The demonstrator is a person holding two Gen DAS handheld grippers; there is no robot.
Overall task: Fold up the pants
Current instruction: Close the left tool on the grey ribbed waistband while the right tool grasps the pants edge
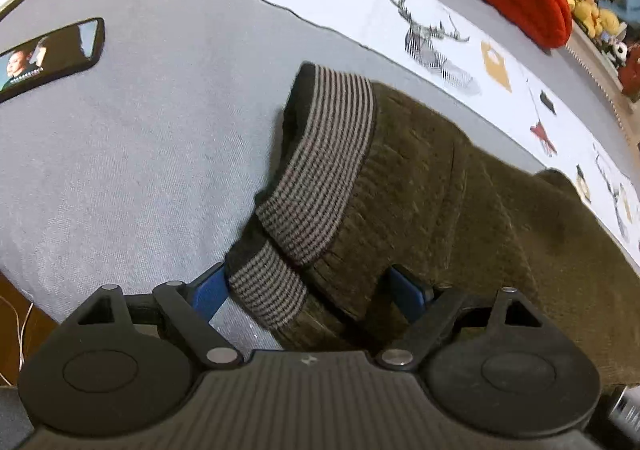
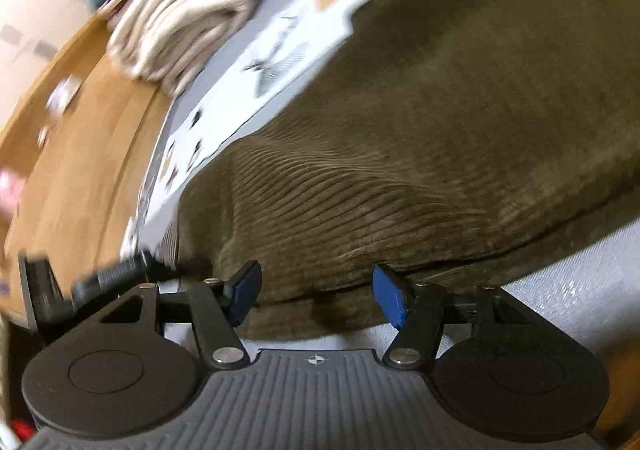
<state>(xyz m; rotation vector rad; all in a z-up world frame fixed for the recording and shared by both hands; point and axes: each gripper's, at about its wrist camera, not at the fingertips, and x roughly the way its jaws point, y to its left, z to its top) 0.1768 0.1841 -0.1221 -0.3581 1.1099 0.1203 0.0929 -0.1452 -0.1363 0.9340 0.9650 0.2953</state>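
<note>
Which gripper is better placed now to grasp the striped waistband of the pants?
Probably the left gripper: its open jaws already straddle the striped waistband of the corduroy pants. The right gripper faces only plain corduroy.

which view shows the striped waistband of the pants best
The left wrist view. There the striped waistband is sharp and central, folded over just ahead of the left gripper. The right wrist view shows only the pants' olive corduroy body, motion-blurred, with no waistband clearly visible.
</note>
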